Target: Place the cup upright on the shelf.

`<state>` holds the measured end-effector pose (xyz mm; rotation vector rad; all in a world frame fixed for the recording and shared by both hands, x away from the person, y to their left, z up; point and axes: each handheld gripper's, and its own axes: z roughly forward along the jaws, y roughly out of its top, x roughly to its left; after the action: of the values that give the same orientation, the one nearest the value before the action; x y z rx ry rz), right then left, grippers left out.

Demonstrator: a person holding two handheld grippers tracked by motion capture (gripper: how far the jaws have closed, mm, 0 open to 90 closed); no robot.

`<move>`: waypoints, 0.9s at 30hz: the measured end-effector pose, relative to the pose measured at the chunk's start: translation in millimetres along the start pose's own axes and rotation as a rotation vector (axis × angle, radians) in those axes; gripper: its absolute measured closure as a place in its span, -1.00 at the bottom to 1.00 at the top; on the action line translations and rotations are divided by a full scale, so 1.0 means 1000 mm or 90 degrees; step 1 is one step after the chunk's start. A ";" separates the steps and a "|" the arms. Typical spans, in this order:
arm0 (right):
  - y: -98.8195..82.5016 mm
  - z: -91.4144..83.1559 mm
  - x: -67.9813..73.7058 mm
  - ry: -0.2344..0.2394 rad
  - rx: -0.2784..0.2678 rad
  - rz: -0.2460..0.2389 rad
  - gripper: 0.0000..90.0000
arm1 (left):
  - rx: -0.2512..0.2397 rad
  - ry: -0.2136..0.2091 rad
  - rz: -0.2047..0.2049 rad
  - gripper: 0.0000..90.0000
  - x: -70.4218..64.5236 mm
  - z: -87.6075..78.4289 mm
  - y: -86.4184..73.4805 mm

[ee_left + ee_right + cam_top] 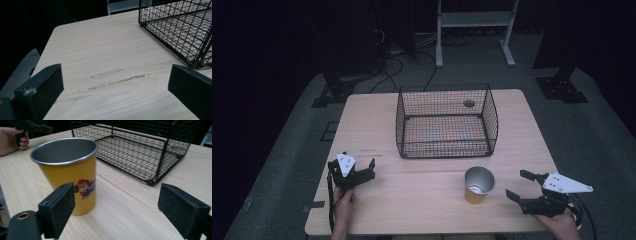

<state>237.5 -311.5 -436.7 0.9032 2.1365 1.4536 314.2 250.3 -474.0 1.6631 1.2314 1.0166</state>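
A yellow metal cup [478,186] with a cartoon print stands upright on the wooden table [412,200], in front of the wire basket [443,148]. My right gripper [519,184] hovers just right of the cup, open, jaws pointing toward it. In the right gripper view the cup [67,170] stands beyond the left jaw, apart from it, and nothing lies between the pads of my right gripper [117,205]. My left gripper [353,164] rests at the table's left front, open and empty. In its own view my left gripper [115,82] frames bare wood.
The black wire basket [175,30] is empty and open at the top, standing mid-table toward the far side. Its near corner [151,181] is close ahead of my right gripper. A dark floor, cables and a white stand [474,20] lie beyond the table.
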 end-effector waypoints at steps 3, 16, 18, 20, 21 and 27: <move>0.002 0.001 0.007 0.005 -0.001 -0.015 -0.70 | -0.001 -0.001 -0.001 -1.00 0.000 0.000 0.000; 0.005 0.013 0.027 0.056 0.024 -0.035 -0.70 | 0.000 -0.001 -0.001 -1.00 0.001 0.000 0.000; 0.005 0.016 0.032 0.066 0.028 -0.036 -0.70 | 0.000 -0.002 -0.001 -1.00 0.001 0.000 0.000; 0.006 0.017 0.033 0.067 0.029 -0.040 -0.70 | 0.000 -0.002 -0.002 -1.00 0.001 0.000 0.000; 0.006 0.019 0.034 0.068 0.031 -0.044 -0.70 | 0.000 -0.002 -0.002 -1.00 0.001 0.000 0.000; 0.009 0.025 0.040 0.080 0.028 -0.050 -0.70 | 0.000 -0.002 -0.002 -1.00 0.001 0.000 0.000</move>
<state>227.8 -264.9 -436.4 0.7525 2.2765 1.4643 314.2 251.1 -473.9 1.6615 1.2307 1.0118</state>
